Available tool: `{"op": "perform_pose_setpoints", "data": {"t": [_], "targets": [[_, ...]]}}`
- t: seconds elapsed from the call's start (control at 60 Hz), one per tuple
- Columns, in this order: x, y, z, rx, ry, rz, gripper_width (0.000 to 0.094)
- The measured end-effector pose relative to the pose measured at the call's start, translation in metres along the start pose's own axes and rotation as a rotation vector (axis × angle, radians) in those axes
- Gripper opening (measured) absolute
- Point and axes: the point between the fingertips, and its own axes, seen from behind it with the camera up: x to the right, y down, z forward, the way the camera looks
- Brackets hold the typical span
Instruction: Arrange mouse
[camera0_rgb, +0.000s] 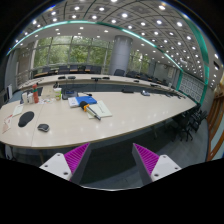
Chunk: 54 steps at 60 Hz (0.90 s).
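The tool (108, 160) hangs with its two fingers spread apart and nothing between them, the pink pads (72, 158) facing inward. Beyond them runs the long pale counter (110, 118). Far off to the left on it lies the mouse (43, 127), small and dark, well apart from the tool. It looks light, rigid and smooth-shelled, so I would pinch it across its two flanks. A blue item (83, 100) lies further back.

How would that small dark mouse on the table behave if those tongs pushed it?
The mouse looks low and rounded, lying flat on the smooth pale table, so it would probably slide, not tip or roll. It seems small, so likely light. The open tongs hang well short of it.
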Motion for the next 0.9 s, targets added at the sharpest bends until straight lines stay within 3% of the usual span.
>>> {"op": "perform_pose_setpoints", "data": {"t": [0.267, 0.45, 0.65, 0.9], "targets": [[-0.033, 0.031, 0.002, -0.036, -0.069, 0.008, 0.0856], [-0.098, 0.061, 0.016, -0.083, -0.139, -0.031, 0.0856], [-0.218, 0.078, 0.05, -0.089, -0.26, -0.079, 0.0857], [-0.38, 0.063, 0.136, -0.066, -0.36, -0.081, 0.086]]}}
